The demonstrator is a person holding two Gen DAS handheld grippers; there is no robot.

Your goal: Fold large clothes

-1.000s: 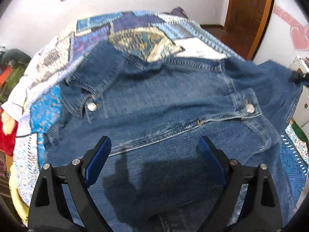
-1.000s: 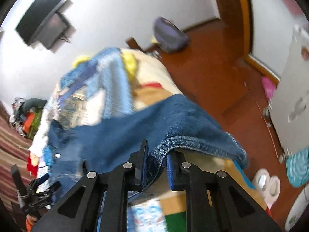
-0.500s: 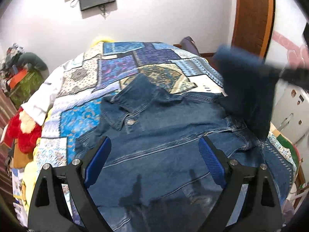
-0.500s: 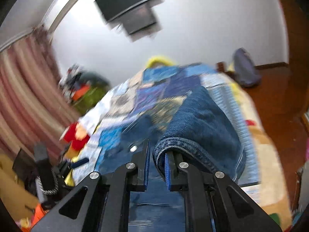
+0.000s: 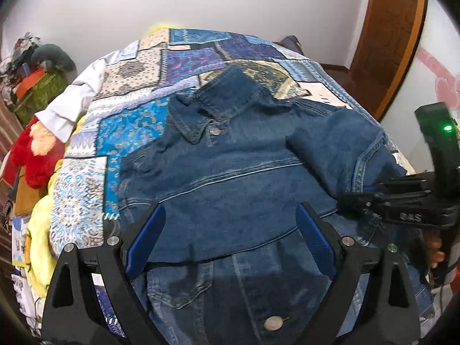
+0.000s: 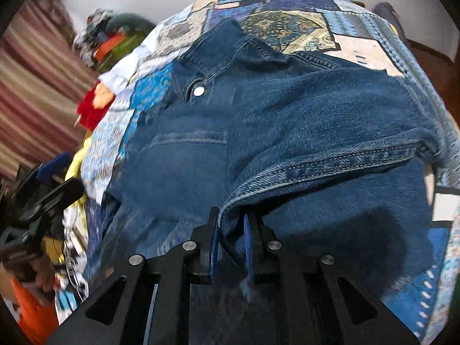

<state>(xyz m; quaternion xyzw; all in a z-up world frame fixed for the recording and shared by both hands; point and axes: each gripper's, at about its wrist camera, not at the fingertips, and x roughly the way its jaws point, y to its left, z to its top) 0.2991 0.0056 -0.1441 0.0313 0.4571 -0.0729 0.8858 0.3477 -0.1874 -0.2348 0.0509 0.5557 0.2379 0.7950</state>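
Observation:
A blue denim jacket (image 5: pixel 230 178) lies front up on a patchwork quilt (image 5: pixel 132 132), collar toward the far wall. My right gripper (image 6: pixel 231 238) is shut on the cuff of its sleeve (image 6: pixel 330 120), which is folded in across the jacket's chest. In the left wrist view that sleeve (image 5: pixel 330 143) lies over the right side, with the right gripper (image 5: pixel 373 198) at its cuff. Above the jacket's lower front my left gripper (image 5: pixel 230 230) hovers open, nothing between its fingers. In the right wrist view the left gripper (image 6: pixel 51 184) shows at the far left, blurred.
A white shirt sleeve (image 5: pixel 72 106) and a red plush toy (image 5: pixel 34 155) lie at the bed's left edge. Piled clothes (image 5: pixel 28 66) sit beyond them. A wooden door (image 5: pixel 388 43) stands at the back right, and a striped curtain (image 6: pixel 34 86) hangs on the left.
My right gripper swung the sleeve from beyond the bed's right edge in over the jacket's chest. My left gripper pulled back, open throughout, so the whole collar and more quilt show.

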